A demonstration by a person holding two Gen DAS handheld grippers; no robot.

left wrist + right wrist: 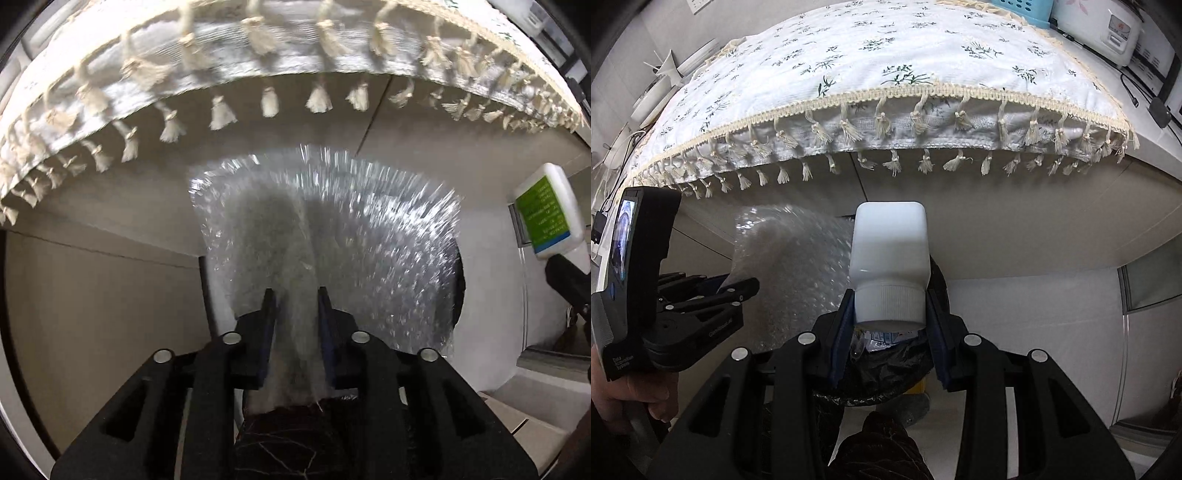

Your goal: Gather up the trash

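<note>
The left gripper (295, 295) stands slightly parted, a sheet of bubble wrap (332, 229) loose between its pads. The right gripper (890, 306) clamps a white plastic bottle (890, 247) by its ribbed cap over the black-lined trash bin (886, 373). The bottle's green label (543, 206) is unreadable; the left unit's handle reads "Data Acquisition System" (620, 363).

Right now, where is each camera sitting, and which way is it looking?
Left wrist view: sits on the left gripper, looking down past its fingers at the bubble wrap under the fringed tablecloth.
Right wrist view: sits on the right gripper, which grips the white bottle by its cap over a black-lined bin; a hand shows.
Both share the bubble wrap, bottle and tablecloth.
</note>
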